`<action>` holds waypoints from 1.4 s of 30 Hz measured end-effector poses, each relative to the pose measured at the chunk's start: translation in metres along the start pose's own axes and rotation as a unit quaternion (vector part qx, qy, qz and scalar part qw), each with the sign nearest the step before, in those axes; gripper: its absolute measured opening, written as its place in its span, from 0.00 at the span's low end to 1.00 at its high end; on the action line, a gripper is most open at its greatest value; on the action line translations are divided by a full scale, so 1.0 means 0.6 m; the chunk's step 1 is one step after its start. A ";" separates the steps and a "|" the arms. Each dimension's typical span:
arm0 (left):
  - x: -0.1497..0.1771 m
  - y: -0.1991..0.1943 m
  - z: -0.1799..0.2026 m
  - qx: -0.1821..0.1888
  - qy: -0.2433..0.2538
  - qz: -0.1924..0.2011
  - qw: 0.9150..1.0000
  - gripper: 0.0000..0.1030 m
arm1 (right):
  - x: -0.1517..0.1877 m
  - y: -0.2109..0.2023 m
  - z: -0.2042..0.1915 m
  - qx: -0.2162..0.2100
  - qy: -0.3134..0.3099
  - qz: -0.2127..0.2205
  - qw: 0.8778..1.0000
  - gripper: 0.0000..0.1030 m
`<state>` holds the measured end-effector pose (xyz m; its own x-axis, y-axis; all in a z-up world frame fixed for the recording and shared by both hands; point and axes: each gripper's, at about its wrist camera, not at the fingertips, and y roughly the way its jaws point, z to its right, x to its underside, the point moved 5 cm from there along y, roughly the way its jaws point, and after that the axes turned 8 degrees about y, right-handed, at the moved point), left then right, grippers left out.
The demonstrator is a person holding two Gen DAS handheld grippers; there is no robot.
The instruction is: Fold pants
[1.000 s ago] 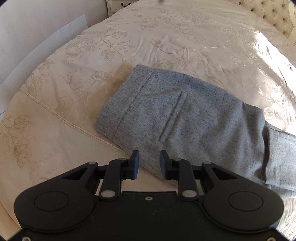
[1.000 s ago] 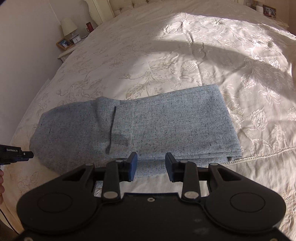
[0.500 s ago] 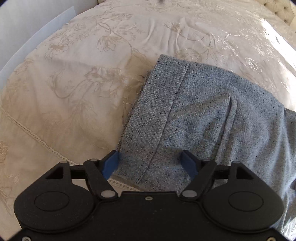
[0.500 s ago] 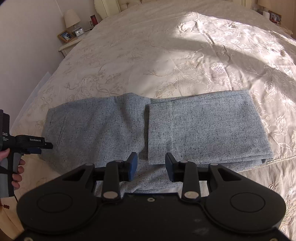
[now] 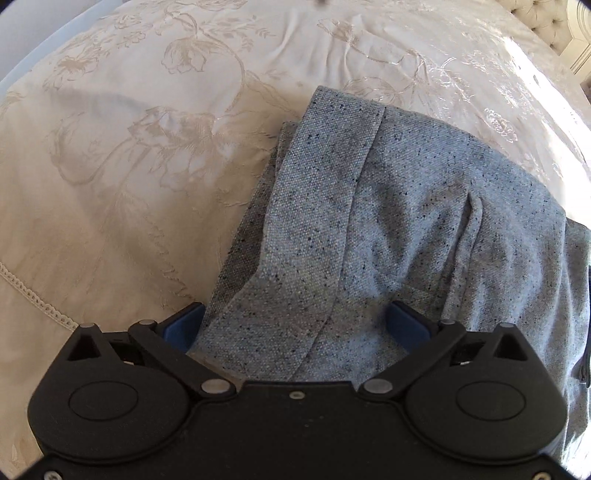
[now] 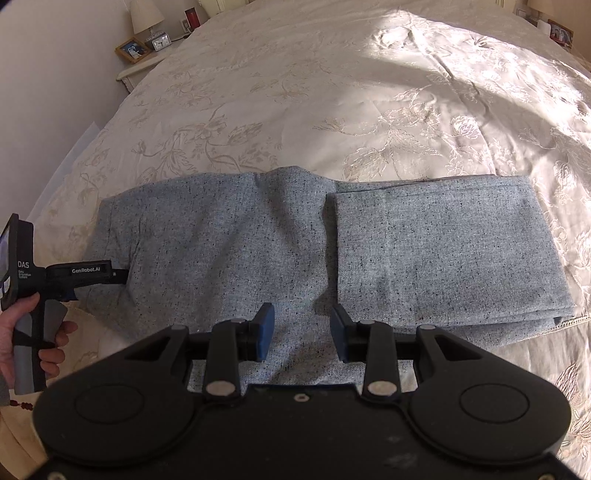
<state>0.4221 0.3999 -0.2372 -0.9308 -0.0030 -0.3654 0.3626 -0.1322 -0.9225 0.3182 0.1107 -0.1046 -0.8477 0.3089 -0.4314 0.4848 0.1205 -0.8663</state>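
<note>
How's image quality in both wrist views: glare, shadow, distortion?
Left wrist view: pants lie in shade and stay sharp, with sunlit glare on the bedspread at upper right; fisheye bends the bed edge. Right wrist view: hard sun blows out the bedspread at upper right, the pants are evenly lit, and the corners vignette dark.

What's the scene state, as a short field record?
garment: grey speckled woven pants, partly folded, one end doubled over the middle
surface: cream floral embroidered bedspread
left gripper: jaws just opened wide, astride the pants' end, not yet clamped
right gripper: jaws apart above the near edge, nothing held
bedside: lamp, framed photo, small clock
</note>
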 end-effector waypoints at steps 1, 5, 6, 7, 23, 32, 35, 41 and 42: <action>-0.001 -0.001 -0.001 0.003 0.000 0.001 1.000 0.95 | 0.001 0.002 -0.004 -0.001 -0.002 -0.003 1.000 0.34; -0.007 -0.030 0.008 0.006 0.014 0.024 1.000 0.60 | 0.004 0.008 -0.015 -0.003 -0.010 -0.012 1.000 0.34; -0.008 -0.038 0.011 0.002 0.017 0.029 0.999 0.51 | 0.005 0.009 -0.015 -0.004 -0.012 -0.013 1.000 0.34; -0.009 -0.047 0.014 -0.001 0.019 0.034 0.999 0.48 | 0.005 0.009 -0.016 -0.005 -0.011 -0.013 1.000 0.34; -0.026 -0.197 0.108 -0.047 0.052 0.100 0.993 0.25 | -0.003 0.016 0.035 -0.010 -0.027 0.003 1.000 0.34; -0.033 -0.262 0.194 -0.066 0.062 0.117 0.989 0.25 | -0.053 0.128 0.120 0.008 -0.018 -0.016 1.000 0.34; -0.035 -0.287 0.235 -0.068 0.070 0.126 0.987 0.24 | -0.057 0.172 0.130 -0.010 -0.045 -0.035 0.998 0.35; -0.043 -0.333 0.362 -0.056 0.104 0.155 0.981 0.23 | -0.085 0.124 0.169 -0.071 -0.040 -0.031 0.996 0.34; -0.044 -0.338 0.390 -0.050 0.112 0.161 0.979 0.23 | -0.087 0.113 0.184 -0.080 -0.029 -0.029 0.996 0.34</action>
<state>0.3625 0.1949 -0.0118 -0.7383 0.1898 -0.6472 0.6489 -0.0621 -0.7584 0.3714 -0.0016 -0.1688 -0.8837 0.2430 -0.3999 0.4593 0.2863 -0.8409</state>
